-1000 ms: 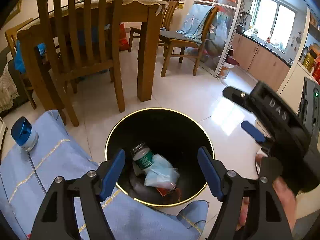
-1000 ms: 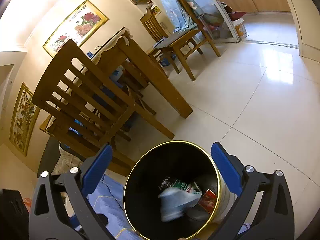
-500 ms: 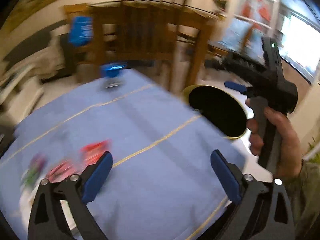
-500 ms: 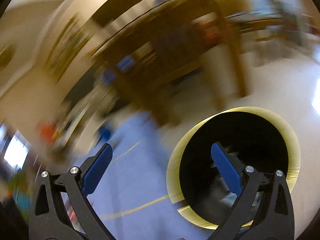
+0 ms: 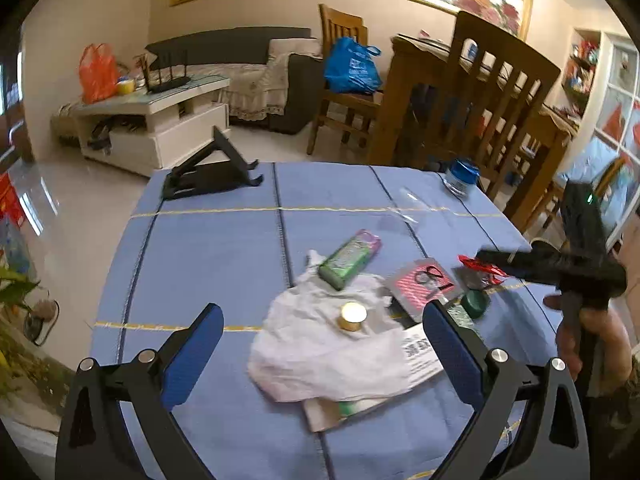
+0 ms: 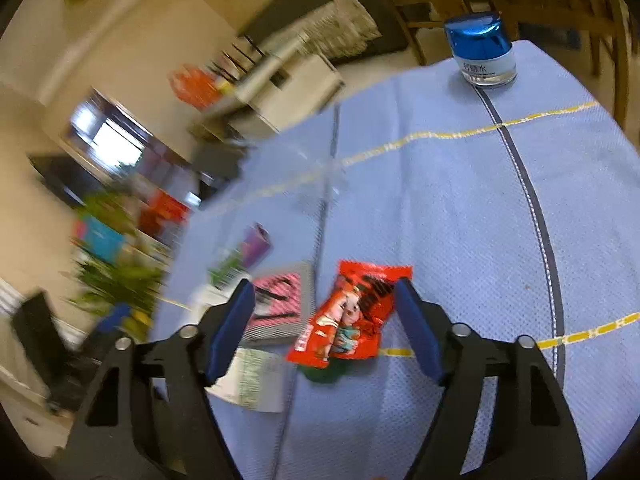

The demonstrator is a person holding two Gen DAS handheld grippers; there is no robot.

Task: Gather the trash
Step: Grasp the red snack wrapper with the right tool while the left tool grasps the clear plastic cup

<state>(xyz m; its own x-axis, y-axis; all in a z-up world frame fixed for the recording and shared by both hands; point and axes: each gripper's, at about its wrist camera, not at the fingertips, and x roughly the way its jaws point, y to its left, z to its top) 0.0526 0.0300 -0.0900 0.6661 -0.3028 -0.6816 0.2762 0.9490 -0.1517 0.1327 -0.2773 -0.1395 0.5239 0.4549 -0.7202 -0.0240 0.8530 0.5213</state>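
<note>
Hovering over the blue-clothed table, the left hand-held gripper gapes wide above a crumpled white bag mid-table; the right hand-held gripper, jaws apart, frames a red snack wrapper nearer the right edge, and a blue-lidded jar stands at the far right corner.

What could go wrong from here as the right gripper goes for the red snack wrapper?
The right gripper, jaws open, frames the red snack wrapper, which lies flat and partly over a green cap; closing may pinch the blue tablecloth or knock the cap away. Under the left gripper, a gold cap sits loose on the white plastic bag; lifting the bag could send it rolling.
</note>
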